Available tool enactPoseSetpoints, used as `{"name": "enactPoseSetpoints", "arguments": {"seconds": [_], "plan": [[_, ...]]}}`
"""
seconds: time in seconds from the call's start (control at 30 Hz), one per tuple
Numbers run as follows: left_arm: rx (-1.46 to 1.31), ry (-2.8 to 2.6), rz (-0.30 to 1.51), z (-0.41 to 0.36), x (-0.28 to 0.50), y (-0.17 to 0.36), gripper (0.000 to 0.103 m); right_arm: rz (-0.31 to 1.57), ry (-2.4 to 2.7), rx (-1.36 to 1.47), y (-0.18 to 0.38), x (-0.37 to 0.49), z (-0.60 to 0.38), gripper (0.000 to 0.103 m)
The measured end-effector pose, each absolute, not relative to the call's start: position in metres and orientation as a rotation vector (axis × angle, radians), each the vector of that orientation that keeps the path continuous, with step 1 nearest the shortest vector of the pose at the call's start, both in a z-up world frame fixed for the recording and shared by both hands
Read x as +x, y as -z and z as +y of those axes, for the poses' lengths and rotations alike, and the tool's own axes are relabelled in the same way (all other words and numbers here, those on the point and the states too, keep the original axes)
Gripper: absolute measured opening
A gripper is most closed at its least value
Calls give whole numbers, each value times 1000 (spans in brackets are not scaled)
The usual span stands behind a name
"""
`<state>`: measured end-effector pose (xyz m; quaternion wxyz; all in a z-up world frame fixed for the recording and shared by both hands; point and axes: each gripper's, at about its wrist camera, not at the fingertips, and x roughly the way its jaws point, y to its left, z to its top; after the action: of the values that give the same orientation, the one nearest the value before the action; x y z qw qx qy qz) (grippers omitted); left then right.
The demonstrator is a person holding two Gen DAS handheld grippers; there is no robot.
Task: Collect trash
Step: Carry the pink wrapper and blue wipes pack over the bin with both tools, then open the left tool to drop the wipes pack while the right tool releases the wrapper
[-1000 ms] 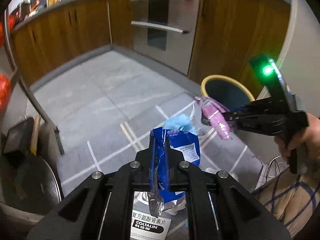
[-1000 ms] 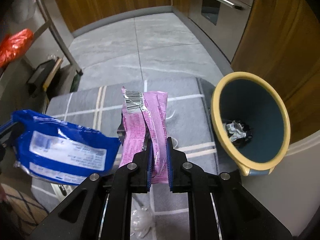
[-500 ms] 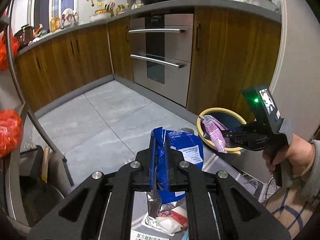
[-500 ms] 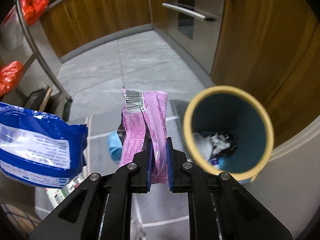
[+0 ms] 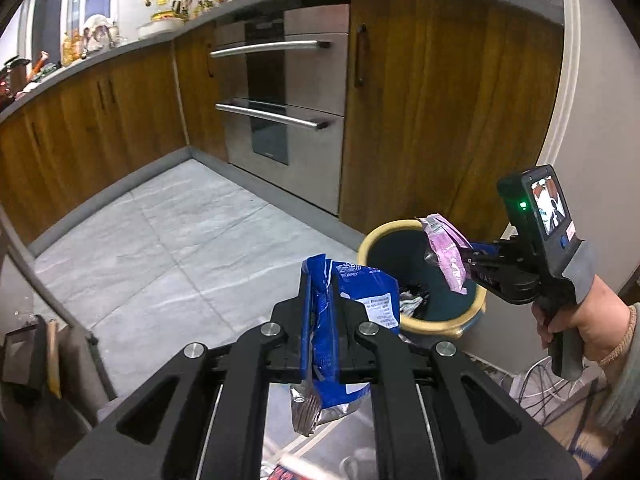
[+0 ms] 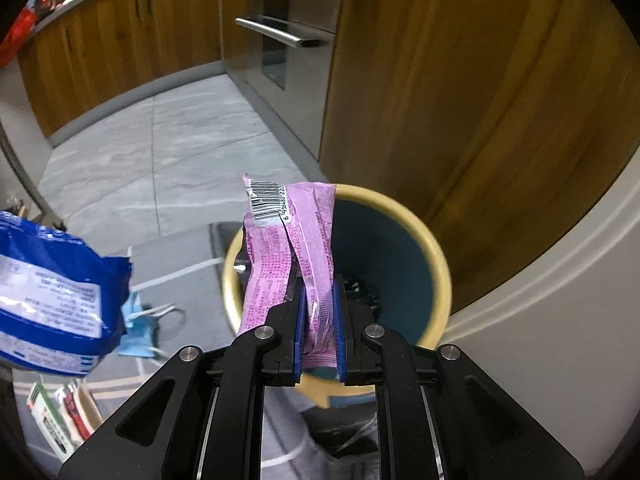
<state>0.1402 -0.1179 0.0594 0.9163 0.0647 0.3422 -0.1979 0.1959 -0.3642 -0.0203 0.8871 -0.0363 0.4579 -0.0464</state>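
My left gripper (image 5: 320,320) is shut on a blue snack bag (image 5: 340,308), held in the air left of the bin. The bag also shows at the left of the right wrist view (image 6: 56,300). My right gripper (image 6: 318,312) is shut on a pink wrapper (image 6: 288,248) and holds it over the near rim of a round bin (image 6: 436,268), yellow outside and dark teal inside. In the left wrist view the right gripper (image 5: 464,256) holds the pink wrapper (image 5: 444,252) above the bin (image 5: 372,240). Crumpled trash (image 5: 412,300) lies in the bin.
Wooden cabinets (image 5: 440,112) and a steel oven (image 5: 288,112) stand behind the bin, a white wall (image 6: 560,300) to its right. A grey checked cloth (image 6: 192,280) holds a light blue mask (image 6: 138,328) and small packets (image 6: 56,416). Cables (image 5: 552,384) lie below the right hand.
Both grippers have risen and moved toward the bin with their wrappers. The pink wrapper now hangs over the bin's rim; the blue bag is closer to it.
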Motion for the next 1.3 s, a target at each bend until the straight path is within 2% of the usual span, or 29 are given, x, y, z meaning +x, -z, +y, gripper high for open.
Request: {"name": "enactPoseSetpoints", "arguments": {"seconds": [0.33, 0.6, 1.0, 1.3], "plan": [[162, 455, 745, -185, 188, -40, 7, 926, 102, -77, 10, 207, -389, 13], [219, 460, 793, -233, 223, -2, 7, 984, 97, -97, 30, 225, -394, 13], [158, 438, 890, -262, 259, 48, 7, 1061, 67, -123, 54, 239, -387, 13], [210, 448, 907, -262, 256, 56, 10, 1107, 80, -114, 66, 244, -388, 13]]}}
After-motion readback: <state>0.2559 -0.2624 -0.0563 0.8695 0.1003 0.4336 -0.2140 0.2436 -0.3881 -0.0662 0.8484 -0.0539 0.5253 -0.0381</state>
